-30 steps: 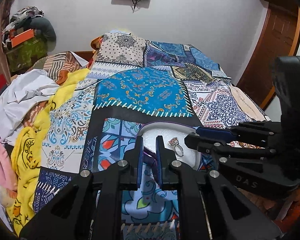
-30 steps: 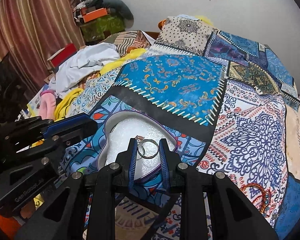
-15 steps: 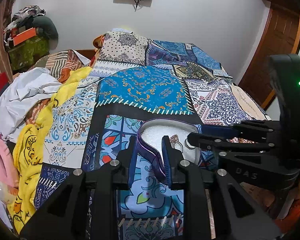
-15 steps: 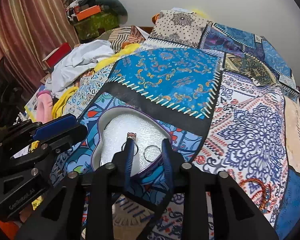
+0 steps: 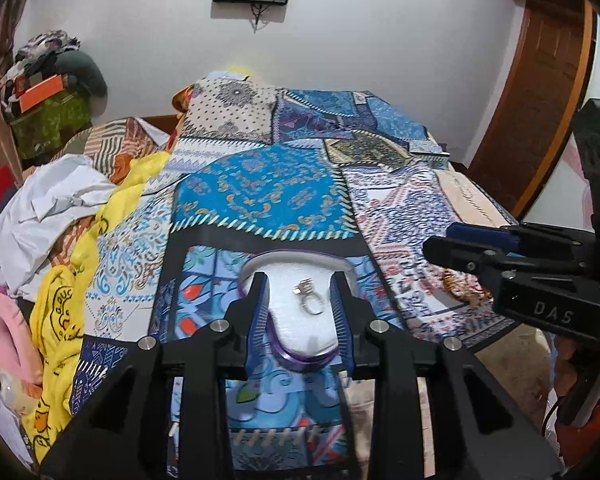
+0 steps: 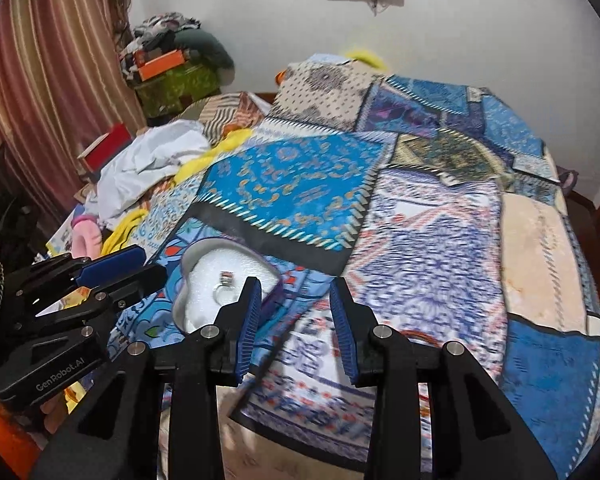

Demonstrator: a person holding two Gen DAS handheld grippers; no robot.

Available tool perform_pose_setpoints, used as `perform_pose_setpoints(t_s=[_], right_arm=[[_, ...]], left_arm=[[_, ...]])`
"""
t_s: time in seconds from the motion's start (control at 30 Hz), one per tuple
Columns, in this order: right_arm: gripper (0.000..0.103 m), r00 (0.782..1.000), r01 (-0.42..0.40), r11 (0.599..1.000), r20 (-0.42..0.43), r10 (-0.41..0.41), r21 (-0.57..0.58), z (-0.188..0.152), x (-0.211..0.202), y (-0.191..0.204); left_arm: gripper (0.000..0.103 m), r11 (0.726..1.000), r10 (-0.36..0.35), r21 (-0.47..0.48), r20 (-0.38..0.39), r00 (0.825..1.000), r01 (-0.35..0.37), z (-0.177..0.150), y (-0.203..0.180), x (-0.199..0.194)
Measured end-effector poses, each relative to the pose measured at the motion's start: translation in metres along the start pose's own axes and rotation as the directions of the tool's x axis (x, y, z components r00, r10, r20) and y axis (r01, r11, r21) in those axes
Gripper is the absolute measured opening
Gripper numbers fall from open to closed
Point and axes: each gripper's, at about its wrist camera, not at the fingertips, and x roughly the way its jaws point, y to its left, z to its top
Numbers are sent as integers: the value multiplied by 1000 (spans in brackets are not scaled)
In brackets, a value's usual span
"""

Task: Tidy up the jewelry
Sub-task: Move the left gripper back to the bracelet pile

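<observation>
The left hand-held gripper (image 5: 300, 312) stood wide and empty, its fingers either side of the tray (image 5: 260, 266) on the bed (image 5: 260, 196). The right hand-held gripper (image 6: 296, 312) was also wide and empty, just right of the tray. A ring (image 5: 310, 300) lay inside. Orange jewelry (image 5: 462, 292) farther right probably remained unsorted.

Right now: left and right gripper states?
Left gripper: open, empty, fingers either side of the tray with the ring.
Right gripper: open, empty, over the bedspread.
</observation>
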Motion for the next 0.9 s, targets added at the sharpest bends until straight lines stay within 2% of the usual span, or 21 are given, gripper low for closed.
perform_pose_setpoints(t_s=[0.37, 0.67, 0.9], right_arm=[[32, 993, 95, 990, 63, -102, 103, -15, -43, -60], [32, 986, 143, 975, 56, -154, 173, -36, -58, -103], [32, 988, 142, 968, 24, -150, 209, -52, -53, -125]], left_arm=[[36, 996, -44, 80, 4, 999, 44, 11, -55, 3], [36, 989, -83, 123, -47, 995, 88, 10, -93, 26], [36, 984, -107, 131, -112, 988, 122, 5, -111, 53]])
